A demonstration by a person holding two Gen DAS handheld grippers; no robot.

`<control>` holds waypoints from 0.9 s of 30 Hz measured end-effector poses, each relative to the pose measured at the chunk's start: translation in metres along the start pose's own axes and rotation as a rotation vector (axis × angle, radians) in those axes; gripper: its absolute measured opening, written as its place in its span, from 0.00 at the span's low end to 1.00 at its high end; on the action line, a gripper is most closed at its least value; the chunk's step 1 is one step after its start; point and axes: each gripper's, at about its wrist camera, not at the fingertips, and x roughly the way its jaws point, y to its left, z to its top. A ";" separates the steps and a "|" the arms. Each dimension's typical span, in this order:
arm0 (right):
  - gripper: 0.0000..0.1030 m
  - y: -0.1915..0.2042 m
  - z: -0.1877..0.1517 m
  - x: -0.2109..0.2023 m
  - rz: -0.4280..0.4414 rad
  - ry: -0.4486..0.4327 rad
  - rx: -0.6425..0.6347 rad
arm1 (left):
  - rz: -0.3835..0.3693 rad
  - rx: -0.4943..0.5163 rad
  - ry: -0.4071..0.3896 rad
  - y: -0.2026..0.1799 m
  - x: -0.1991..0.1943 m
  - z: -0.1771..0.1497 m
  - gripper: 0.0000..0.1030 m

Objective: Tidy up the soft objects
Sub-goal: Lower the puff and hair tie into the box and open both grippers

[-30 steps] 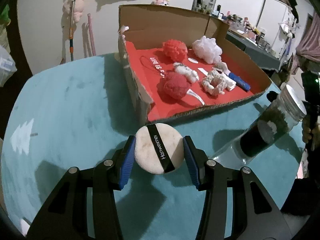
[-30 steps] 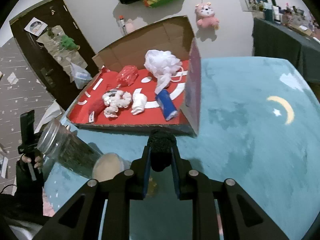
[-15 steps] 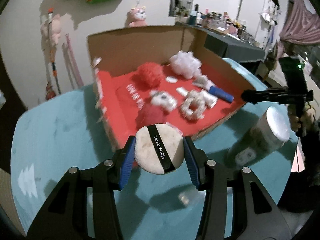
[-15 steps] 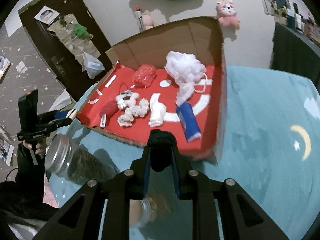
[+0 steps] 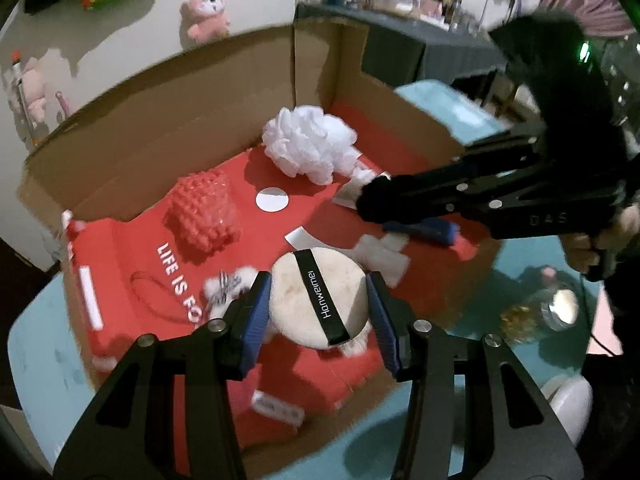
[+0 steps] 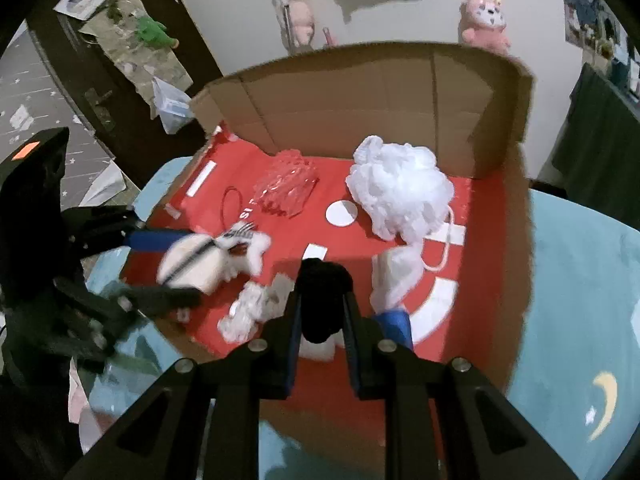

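Observation:
My left gripper (image 5: 318,308) is shut on a round cream powder puff (image 5: 316,300) with a black strap, held over the near part of the red-lined cardboard box (image 5: 152,120). My right gripper (image 6: 322,300) is shut on a black fuzzy soft object (image 6: 322,296), also above the box floor. In the left wrist view the right gripper (image 5: 370,200) reaches in from the right with the black object at its tip. In the right wrist view the left gripper (image 6: 180,264) comes in from the left, blurred, with the puff (image 6: 192,260).
Inside the box lie a white mesh pouf (image 6: 400,192), a red pouf (image 5: 204,208), a clear bubbly item (image 6: 288,188), a blue-handled thing (image 6: 394,322) and white fluffy pieces (image 6: 248,308). A glass jar (image 5: 556,308) lies on the teal table (image 6: 580,300) at right.
Both grippers have moved forward from over the teal table to over the box interior, each still holding its object. The jar has dropped to the lower right of the left wrist view.

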 end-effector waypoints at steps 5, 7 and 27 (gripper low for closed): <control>0.21 -0.007 0.021 0.026 -0.014 0.053 0.022 | 0.006 -0.007 0.054 0.009 0.027 0.014 0.44; 0.21 -0.011 0.026 0.036 -0.025 0.081 0.036 | 0.017 -0.004 0.074 0.011 0.036 0.018 0.44; 0.23 -0.016 0.037 0.070 -0.066 0.159 0.059 | 0.043 -0.017 0.145 0.029 0.076 0.030 0.47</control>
